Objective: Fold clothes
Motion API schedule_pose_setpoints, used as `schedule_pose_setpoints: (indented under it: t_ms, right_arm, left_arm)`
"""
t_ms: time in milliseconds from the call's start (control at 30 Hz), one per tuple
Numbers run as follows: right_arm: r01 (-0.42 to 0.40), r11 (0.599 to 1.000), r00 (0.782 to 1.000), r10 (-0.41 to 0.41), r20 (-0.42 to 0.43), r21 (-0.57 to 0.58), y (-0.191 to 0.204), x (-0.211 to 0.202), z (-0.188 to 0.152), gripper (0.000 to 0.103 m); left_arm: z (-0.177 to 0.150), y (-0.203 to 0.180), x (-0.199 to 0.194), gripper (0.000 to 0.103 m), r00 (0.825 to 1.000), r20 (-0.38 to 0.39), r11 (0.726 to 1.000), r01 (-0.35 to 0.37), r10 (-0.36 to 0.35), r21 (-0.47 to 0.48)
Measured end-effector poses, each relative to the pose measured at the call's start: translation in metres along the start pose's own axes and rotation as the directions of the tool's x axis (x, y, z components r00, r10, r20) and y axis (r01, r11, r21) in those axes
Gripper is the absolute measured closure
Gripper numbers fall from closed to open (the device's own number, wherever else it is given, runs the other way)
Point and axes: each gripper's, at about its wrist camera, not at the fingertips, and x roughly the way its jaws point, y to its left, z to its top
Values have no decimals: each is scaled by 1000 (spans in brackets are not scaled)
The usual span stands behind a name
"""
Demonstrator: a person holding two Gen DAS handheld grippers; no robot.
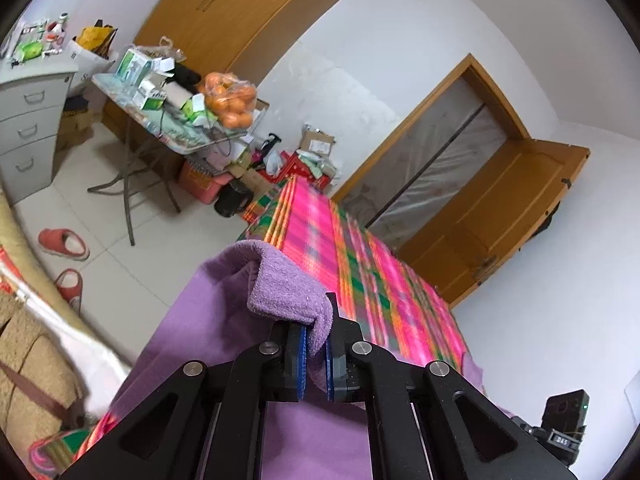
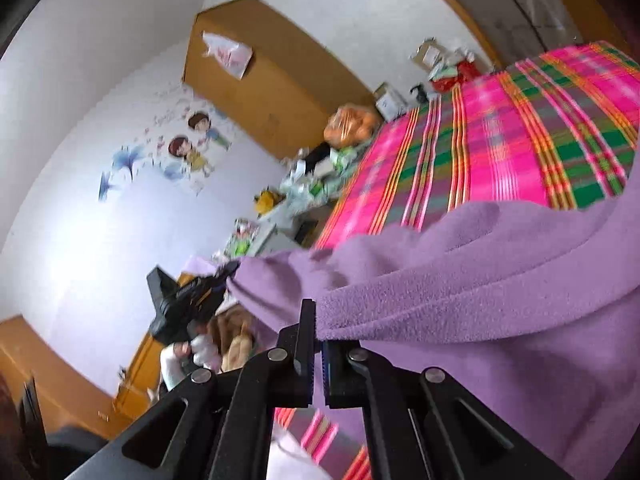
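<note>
A purple fleece garment lies on a bed with a pink, green and orange plaid cover. My left gripper is shut on a folded edge of the purple garment, whose fabric bunches over the blue pads and hangs lifted above the bed. In the right wrist view my right gripper is shut on another edge of the purple garment, which drapes off to the right. The left gripper shows there too, held by a white-gloved hand and pinching the garment's far corner.
Left of the bed a folding table carries boxes and a bag of oranges. A grey drawer cabinet, red slippers, floor boxes, a wooden wardrobe and an open door surround the bed.
</note>
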Motion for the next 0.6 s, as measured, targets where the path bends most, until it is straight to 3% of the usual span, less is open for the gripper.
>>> schedule_pose_setpoints:
  t_ms: [233,300,500,600]
  right_arm:
    - [45,995,983,-29,-182,86,-42,32,-56,100]
    - [50,993,980,-29,-199,103,-48,38,-61,100]
    - [24,1000,987,-21,-162,14,-23,27,-55,100]
    - [26,1000,982,-25,-186,5,-24,31,-62,100]
  left_arm:
    - [-54,62,4,97,987,-134,992,-98,87,-79]
    - [-56,70,2,98,988,-134,991,-88,73,-105]
    - [-44,49,-19,98,997,-59,998,-55,54,-17]
    - [-47,56,-15,98,995,-74,997,-71,69,-19]
